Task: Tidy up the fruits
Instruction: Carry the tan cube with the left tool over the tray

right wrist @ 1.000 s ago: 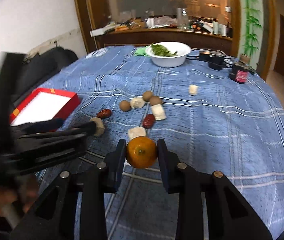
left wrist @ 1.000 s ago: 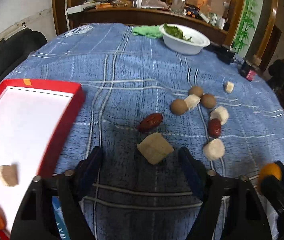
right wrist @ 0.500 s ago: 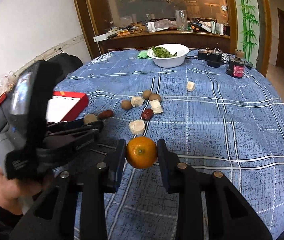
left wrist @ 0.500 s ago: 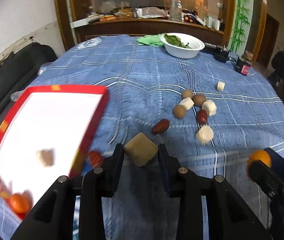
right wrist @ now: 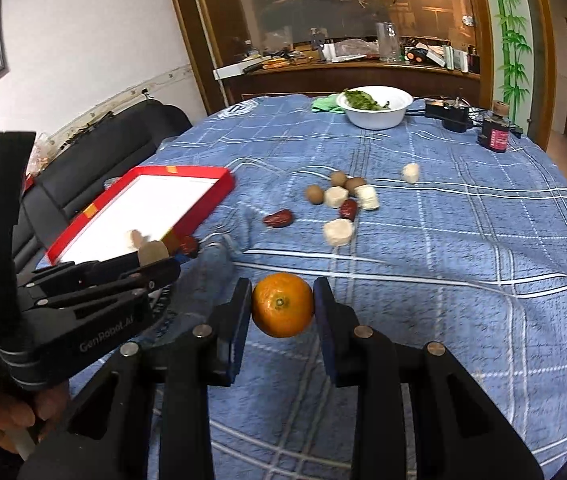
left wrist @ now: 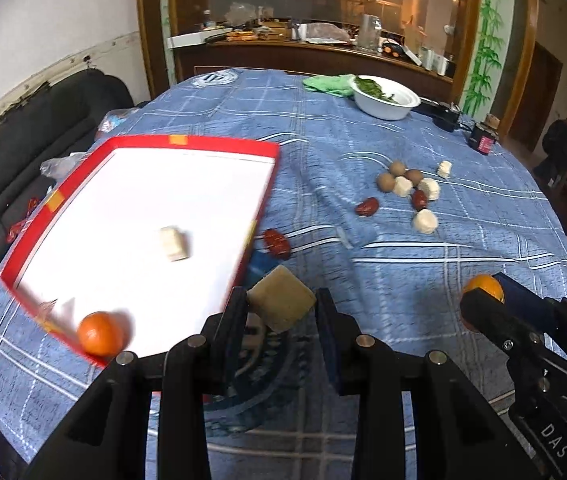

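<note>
we see a round table under a blue checked cloth [left wrist: 423,272], then a red-rimmed white tray [left wrist: 131,216] at its left holding a pale cube and a small orange. our left gripper [left wrist: 281,308] pinches a tan squarish fruit chunk [left wrist: 281,300] just beside the tray's near corner. our right gripper [right wrist: 282,306] pinches a round orange mandarin [right wrist: 282,305] above the cloth.

Bare blue cloth [right wrist: 463,280] lies open right of the fruit cluster [right wrist: 339,204]; the red tray [left wrist: 267,184] walls the left.
</note>
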`<state>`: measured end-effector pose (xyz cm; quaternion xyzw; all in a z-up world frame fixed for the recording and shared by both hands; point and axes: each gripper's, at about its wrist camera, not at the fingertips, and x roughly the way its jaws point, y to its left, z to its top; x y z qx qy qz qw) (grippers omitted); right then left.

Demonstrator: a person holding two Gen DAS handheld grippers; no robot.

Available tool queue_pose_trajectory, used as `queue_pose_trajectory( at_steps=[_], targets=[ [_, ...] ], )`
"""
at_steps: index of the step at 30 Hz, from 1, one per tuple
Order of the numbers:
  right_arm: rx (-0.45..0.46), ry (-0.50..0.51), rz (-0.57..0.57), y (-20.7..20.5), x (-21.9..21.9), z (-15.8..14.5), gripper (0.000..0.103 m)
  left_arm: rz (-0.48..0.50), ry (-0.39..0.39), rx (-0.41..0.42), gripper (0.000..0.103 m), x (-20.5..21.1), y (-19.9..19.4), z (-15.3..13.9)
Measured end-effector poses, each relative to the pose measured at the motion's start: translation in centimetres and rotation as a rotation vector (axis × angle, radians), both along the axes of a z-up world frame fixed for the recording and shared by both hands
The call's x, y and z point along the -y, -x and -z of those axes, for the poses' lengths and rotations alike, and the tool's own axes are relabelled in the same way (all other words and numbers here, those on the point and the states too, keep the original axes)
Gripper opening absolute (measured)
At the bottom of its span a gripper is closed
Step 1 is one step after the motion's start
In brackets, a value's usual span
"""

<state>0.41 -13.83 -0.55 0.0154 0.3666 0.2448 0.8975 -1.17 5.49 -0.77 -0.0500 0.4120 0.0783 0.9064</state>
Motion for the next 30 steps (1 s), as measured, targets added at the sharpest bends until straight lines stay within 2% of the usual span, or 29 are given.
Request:
queue_pose_trajectory(
  at_steps=[18,23,30],
  targets=[
    [0.029,-0.020,-0.183,1.9,-9.2,-1.9,0.033,-0.222,0.034,0.027,0.034,-11.1,1.9,-0.3],
    [0.046,-0.031,-0.226,1.8,-11.8,-2.4,0.033,-0.257,0.035,0.006,0.034,-13.0,2.1,0.5],
    [-0.006,-0.060,-0.275,0.0,-15.0,-1.3,0.034,-0.300,0.023,-0.008,0.034,-15.1,1.5,0.7]
  ],
)
